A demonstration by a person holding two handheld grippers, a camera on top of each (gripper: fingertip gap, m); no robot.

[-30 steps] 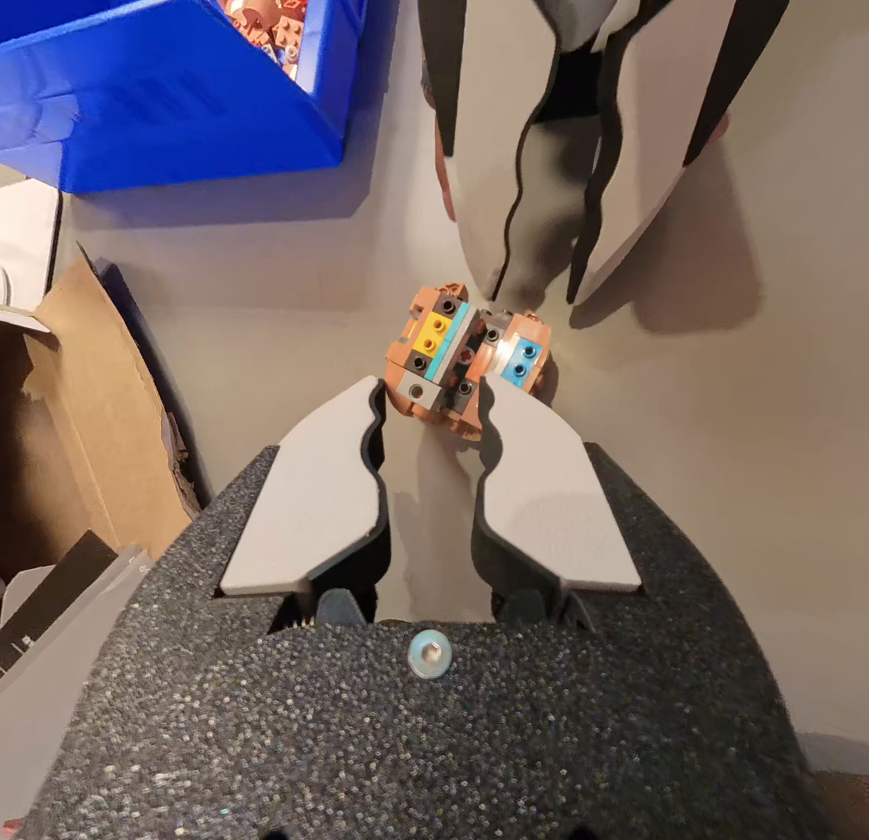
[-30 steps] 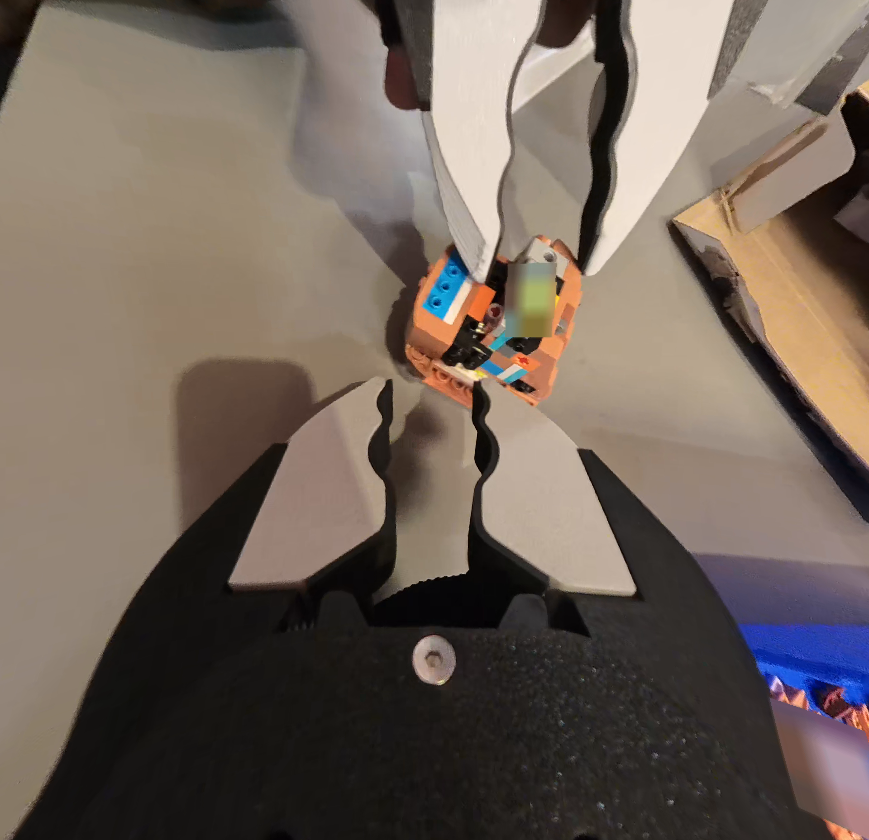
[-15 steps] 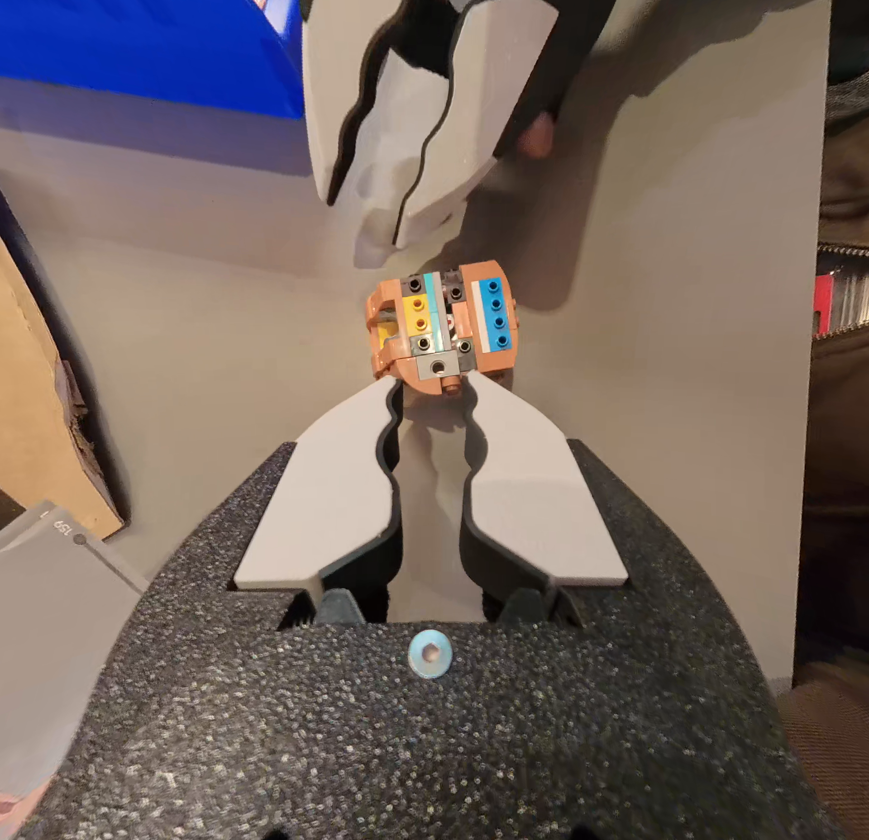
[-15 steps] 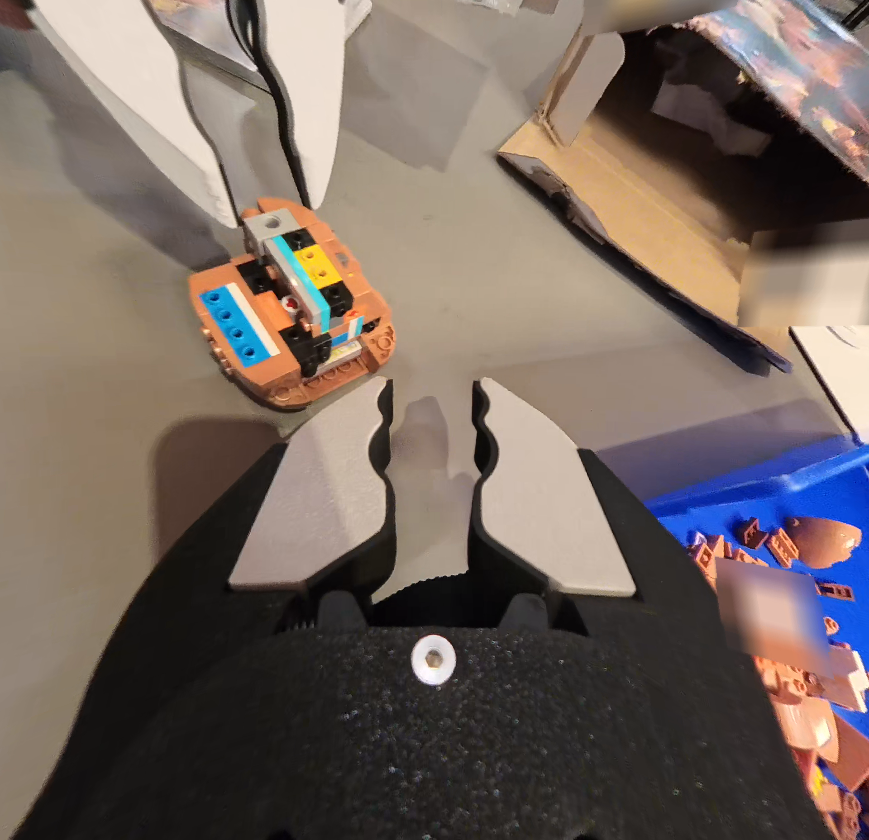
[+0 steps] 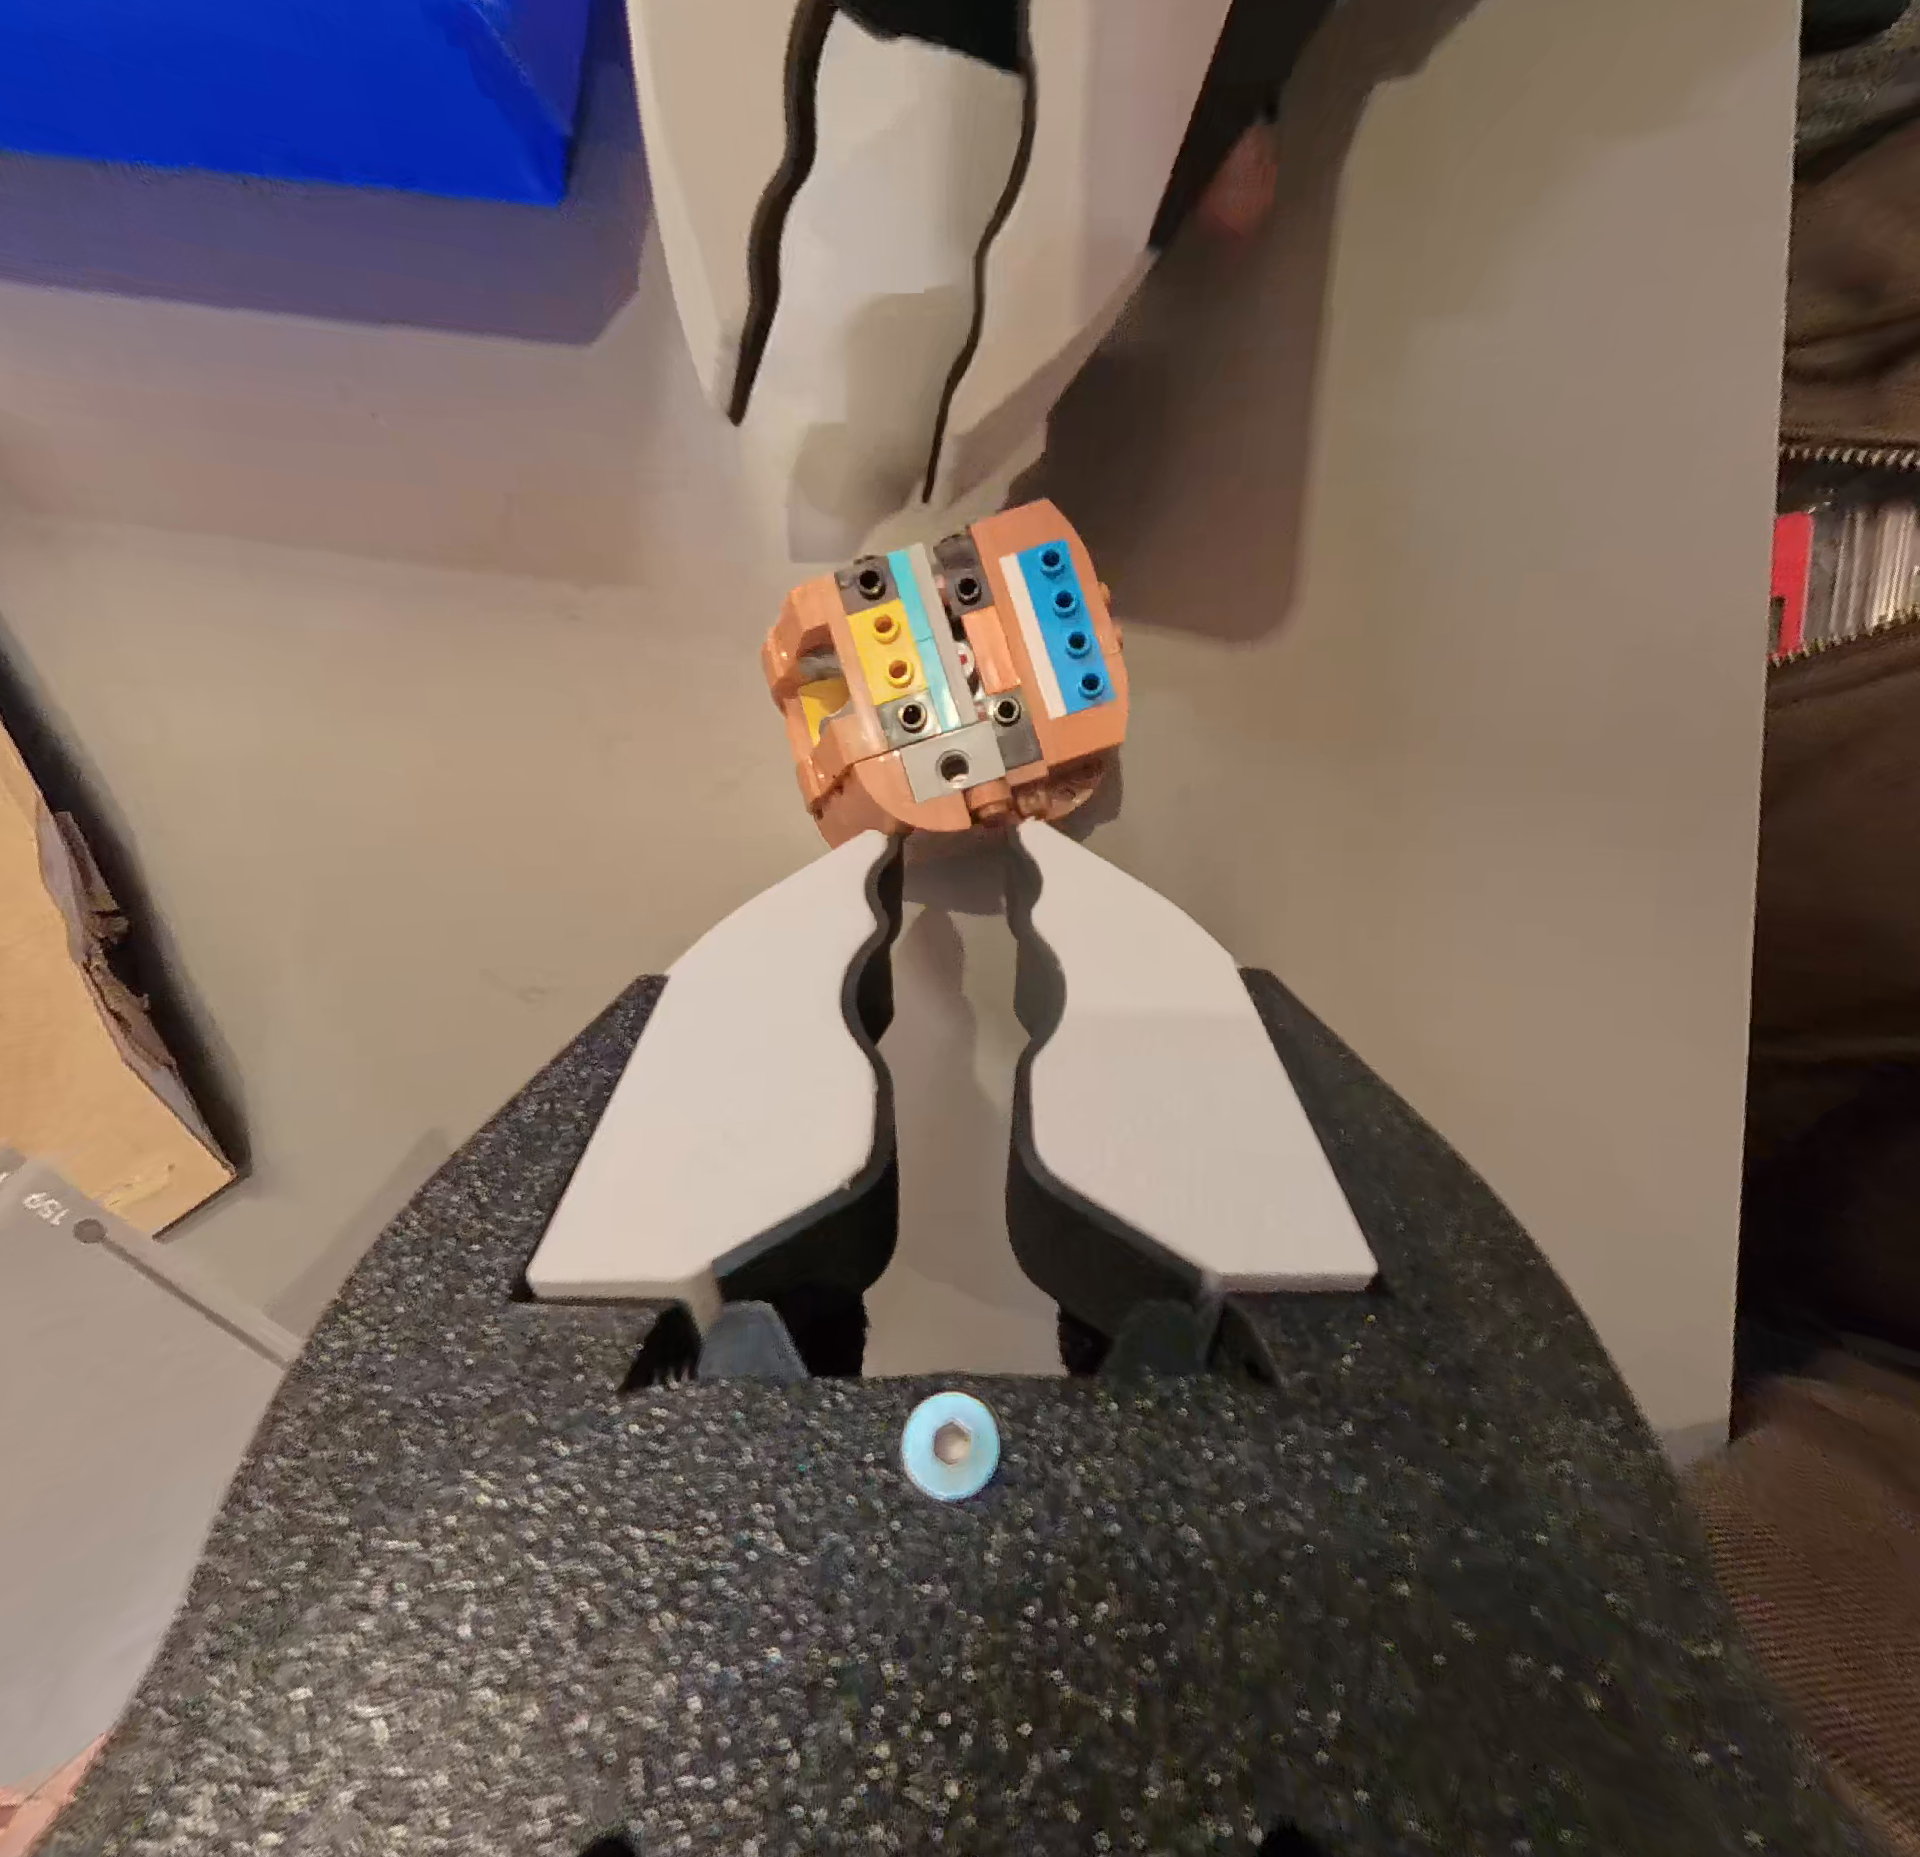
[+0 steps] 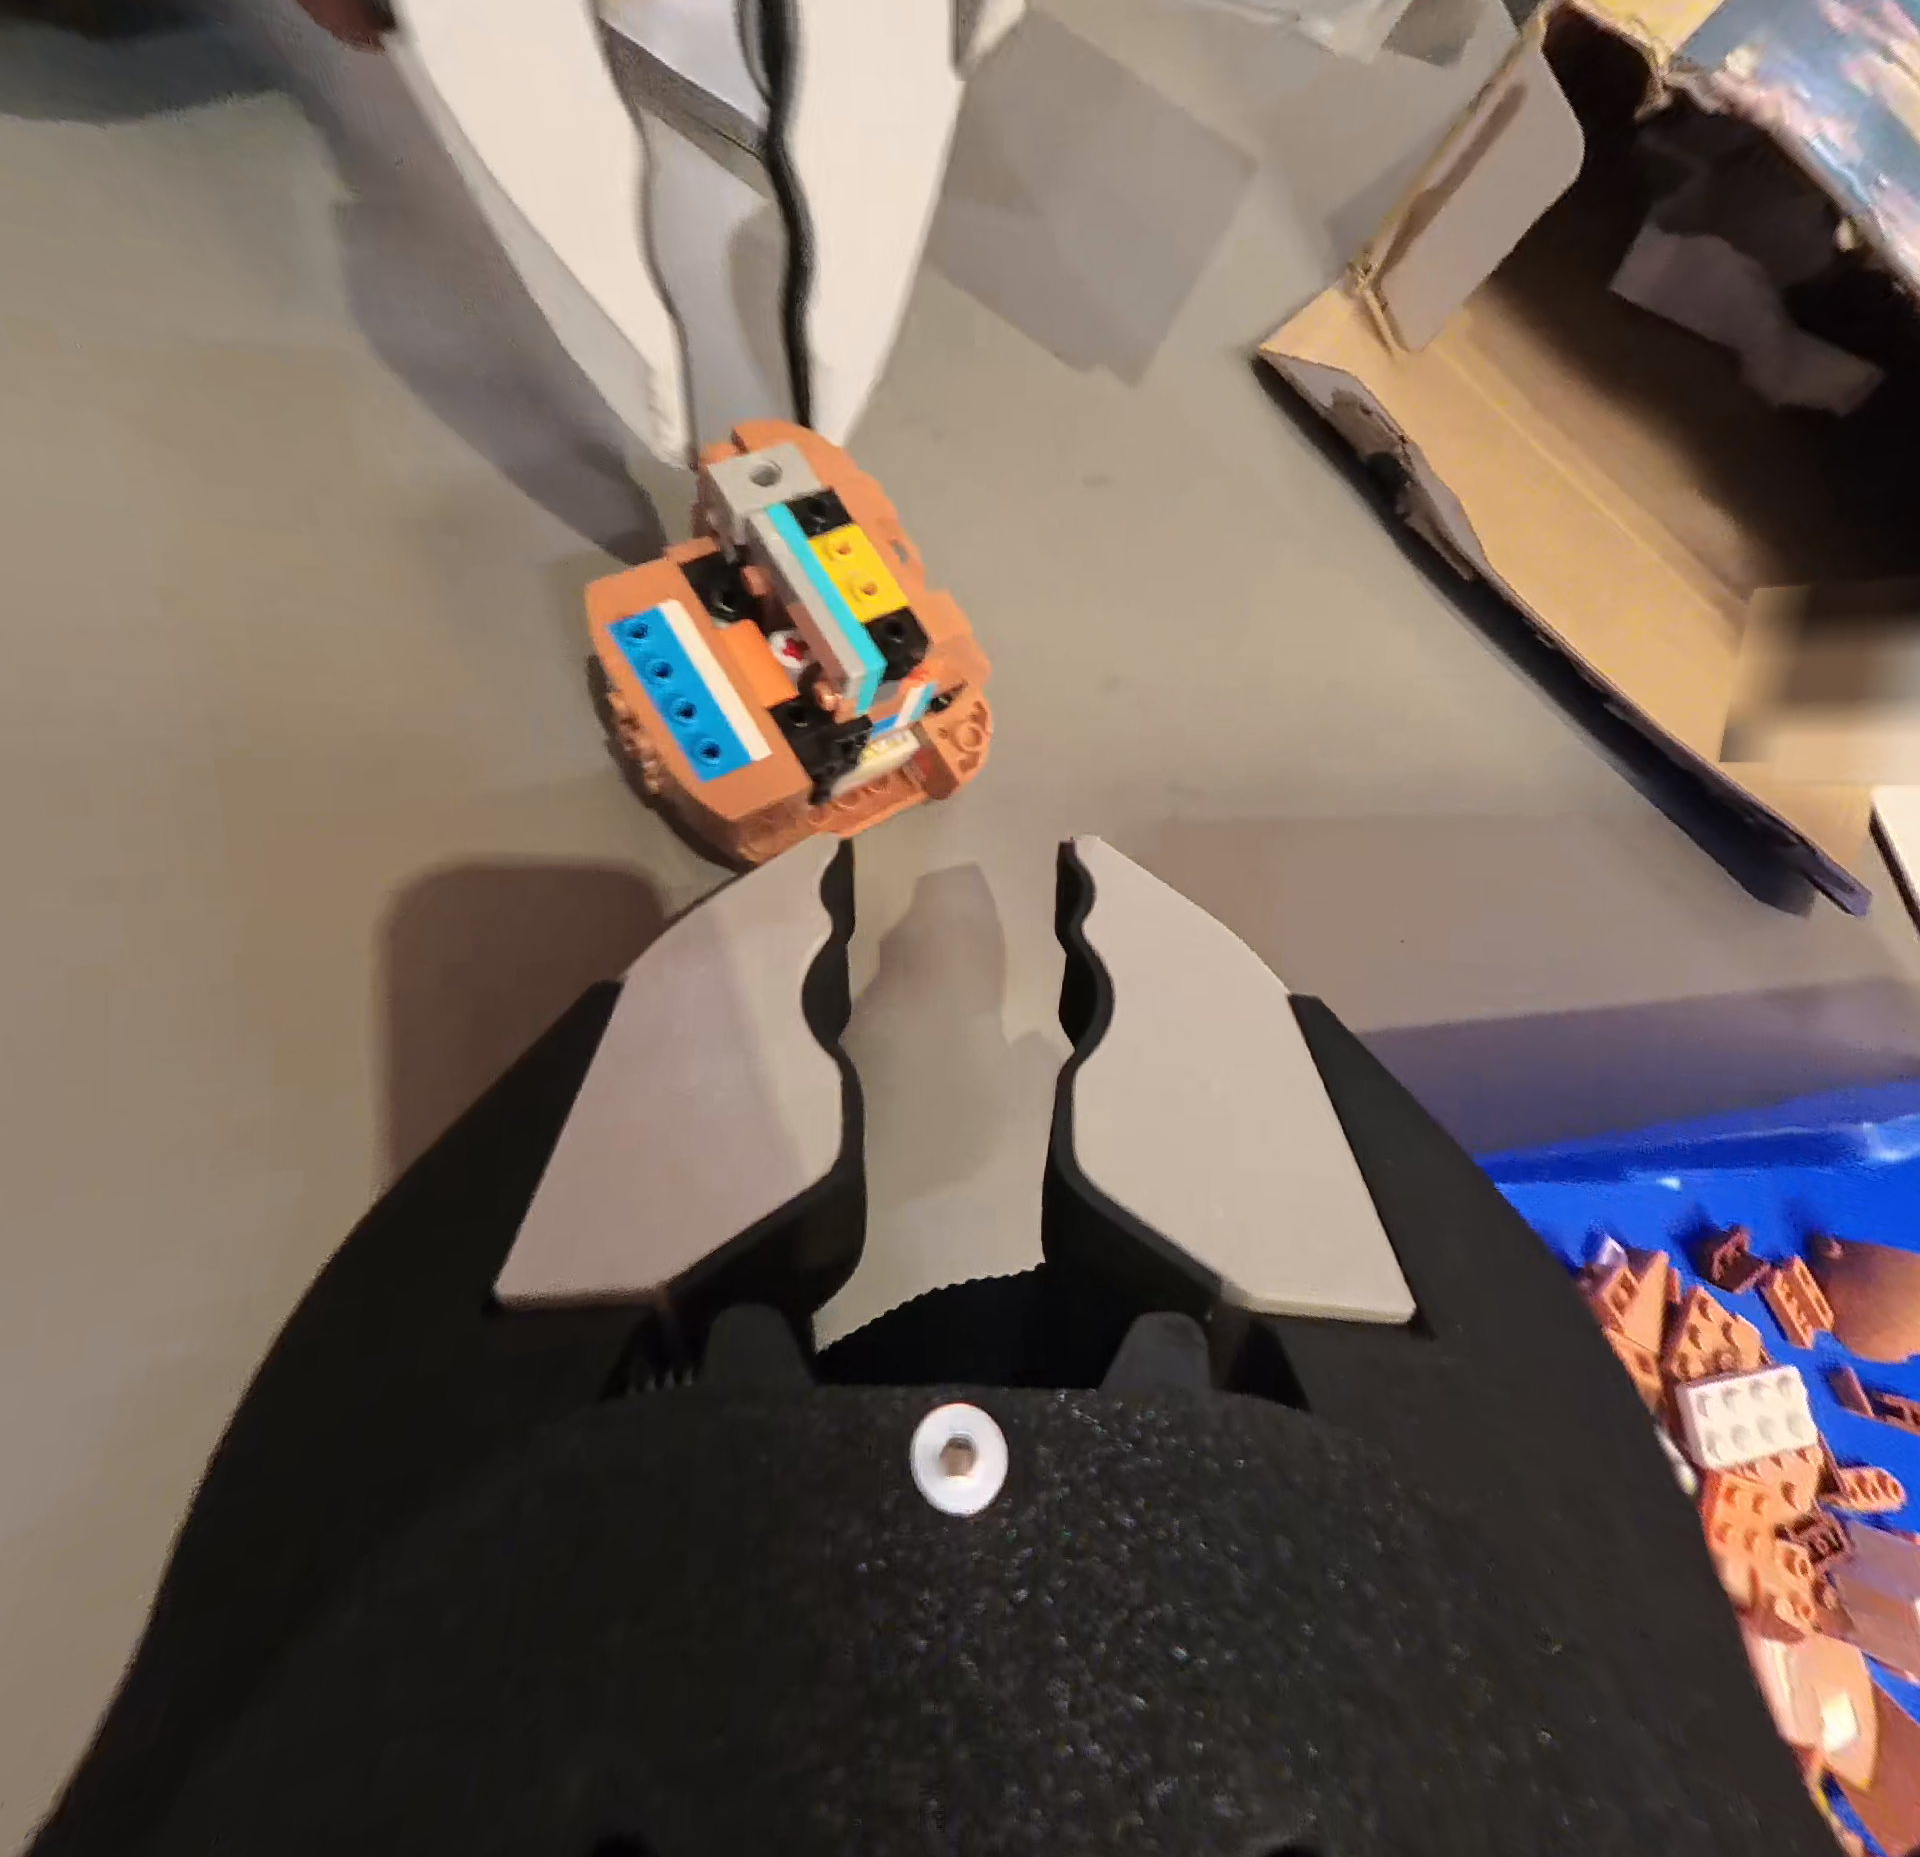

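Since the earlier frame the left gripper (image 5: 956, 846) has squeezed its jaws narrower, and the right gripper (image 6: 951, 851) has swung back in close.

Grey surface (image 6: 208, 560), cardboard box (image 6: 1558, 519) off to one side, blue bin (image 6: 1662, 1163) of loose bricks (image 6: 1745, 1433) near the right gripper. The brick model (image 5: 945, 685) sits mid-surface between both grippers. Left jaws look pinched on its grey-brick end, tips only. Right jaws are slightly apart and empty, just beside the opposite edge.

A grip that shallow probably twists easily, so I'd keep it slow and steady.
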